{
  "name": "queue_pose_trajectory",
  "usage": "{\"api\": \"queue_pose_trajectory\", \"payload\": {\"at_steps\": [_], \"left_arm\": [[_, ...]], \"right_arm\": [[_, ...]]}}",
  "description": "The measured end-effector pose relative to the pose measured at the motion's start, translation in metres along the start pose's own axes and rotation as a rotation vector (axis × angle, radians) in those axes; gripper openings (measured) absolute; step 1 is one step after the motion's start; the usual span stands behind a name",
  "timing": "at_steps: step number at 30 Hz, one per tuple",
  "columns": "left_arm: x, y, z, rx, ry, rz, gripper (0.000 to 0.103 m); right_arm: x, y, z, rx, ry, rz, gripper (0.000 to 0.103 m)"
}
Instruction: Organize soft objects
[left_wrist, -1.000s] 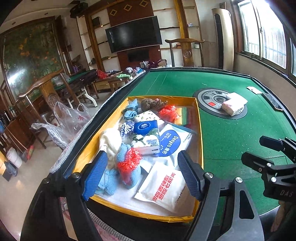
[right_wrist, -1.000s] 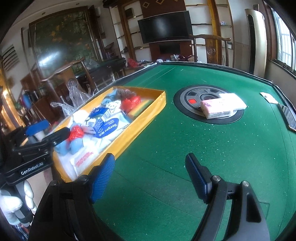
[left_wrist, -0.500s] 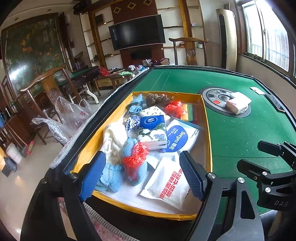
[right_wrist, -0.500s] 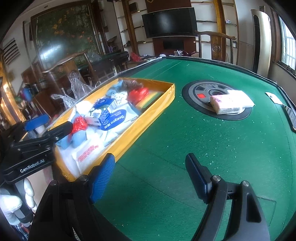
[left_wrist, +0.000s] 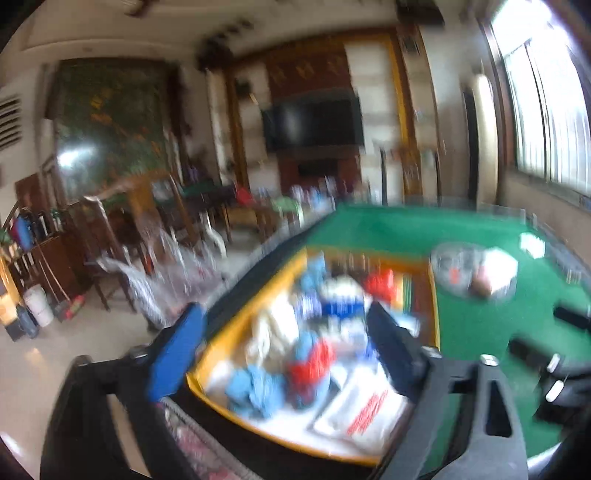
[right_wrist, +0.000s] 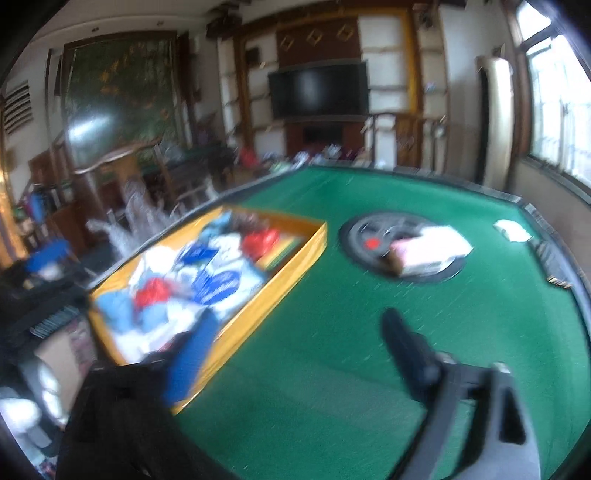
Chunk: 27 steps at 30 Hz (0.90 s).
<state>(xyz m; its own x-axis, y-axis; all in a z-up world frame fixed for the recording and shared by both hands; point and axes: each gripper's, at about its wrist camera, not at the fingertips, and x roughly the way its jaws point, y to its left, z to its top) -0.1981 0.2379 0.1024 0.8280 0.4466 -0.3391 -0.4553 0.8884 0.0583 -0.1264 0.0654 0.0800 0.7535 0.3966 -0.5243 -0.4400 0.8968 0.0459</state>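
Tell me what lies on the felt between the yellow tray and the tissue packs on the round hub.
Nothing: in the right wrist view the stretch of green felt between the yellow tray and the tissue packs is bare.

Ahead of the right hand-held gripper (right_wrist: 295, 354) lies bare green tabletop (right_wrist: 332, 332); the yellow tray (right_wrist: 295, 258) walls off its left, tissue packs (right_wrist: 424, 251) farther ahead.

A tray (right_wrist: 291, 269) of soft things sits on the table (right_wrist: 369, 350), left of a tissue pack (right_wrist: 428, 251).
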Motion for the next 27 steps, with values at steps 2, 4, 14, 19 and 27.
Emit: {"api": "queue_pose_trajectory", "payload": {"at_steps": [2, 4, 14, 19, 27], "left_arm": [[-0.011, 0.011, 0.005, -0.082, -0.07, -0.025, 0.103], [-0.008, 0.011, 0.008, -0.102, -0.034, 0.002, 0.103], [0.023, 0.012, -0.007, -0.093, 0.193, 0.011, 0.103], [0.025, 0.019, -0.009, -0.106, 0.218, 0.03, 0.103], [0.039, 0.02, -0.013, -0.108, 0.265, 0.015, 0.103]], "right_arm": [[0.001, 0.002, 0.002, -0.014, -0.005, -0.022, 0.099], [0.006, 0.005, 0.005, -0.023, 0.02, -0.024, 0.099], [0.016, 0.046, 0.007, -0.215, 0.082, -0.028, 0.099], [0.029, 0.06, 0.001, -0.262, 0.136, -0.011, 0.099], [0.039, 0.078, -0.003, -0.344, 0.177, -0.021, 0.099]]}}
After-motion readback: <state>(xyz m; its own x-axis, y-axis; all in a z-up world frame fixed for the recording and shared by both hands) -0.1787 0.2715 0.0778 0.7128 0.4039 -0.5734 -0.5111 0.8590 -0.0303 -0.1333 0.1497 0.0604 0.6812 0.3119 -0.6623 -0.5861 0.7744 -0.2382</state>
